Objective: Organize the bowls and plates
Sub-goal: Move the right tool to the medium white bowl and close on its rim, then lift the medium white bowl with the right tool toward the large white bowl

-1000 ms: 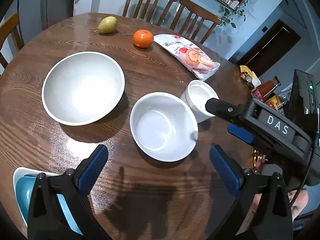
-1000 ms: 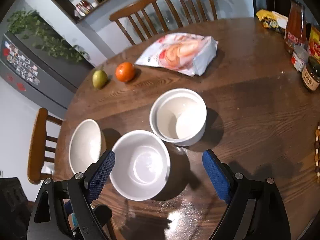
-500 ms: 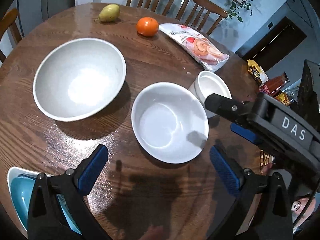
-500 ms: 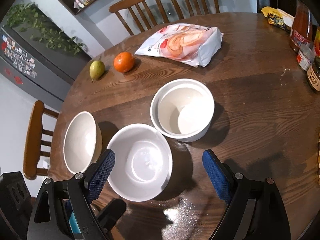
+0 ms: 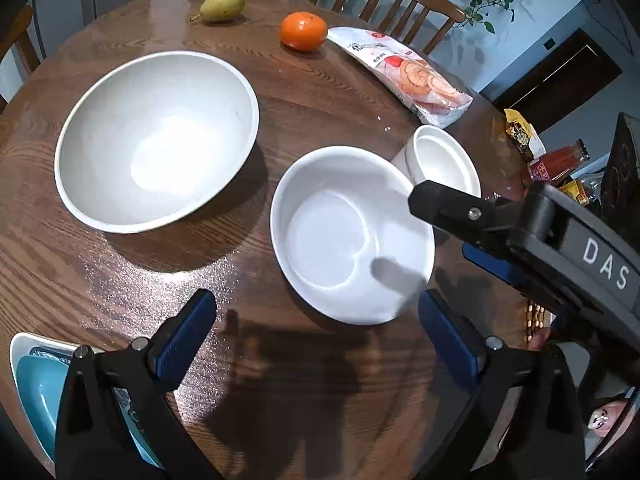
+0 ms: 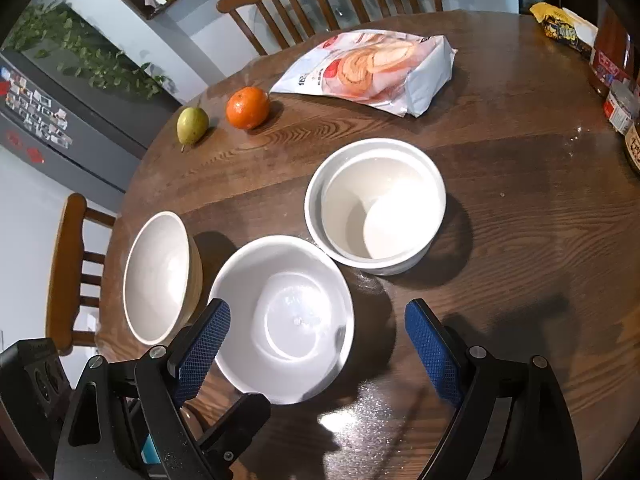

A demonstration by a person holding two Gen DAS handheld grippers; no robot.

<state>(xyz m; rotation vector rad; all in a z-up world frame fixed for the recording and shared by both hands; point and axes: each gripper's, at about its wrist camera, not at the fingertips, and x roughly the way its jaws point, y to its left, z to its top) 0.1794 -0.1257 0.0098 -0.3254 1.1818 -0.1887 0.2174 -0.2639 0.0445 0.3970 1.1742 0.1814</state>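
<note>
While both grippers' jaws gape empty above the table [image 5: 328, 92], the left gripper [image 5: 316, 332] and right gripper [image 6: 316, 344] flank the middle bowl [image 5: 352, 236].

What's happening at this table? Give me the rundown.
A person holds a two-finger gripper in each hand over a round wooden table, sorting bowls. Both the left gripper and the right gripper are open and empty, hovering near the middle white bowl. A large bowl sits to one side, a straight-walled white bowl to the other. Nothing is stacked yet. A pear, an orange and a snack bag lie further back.
</note>
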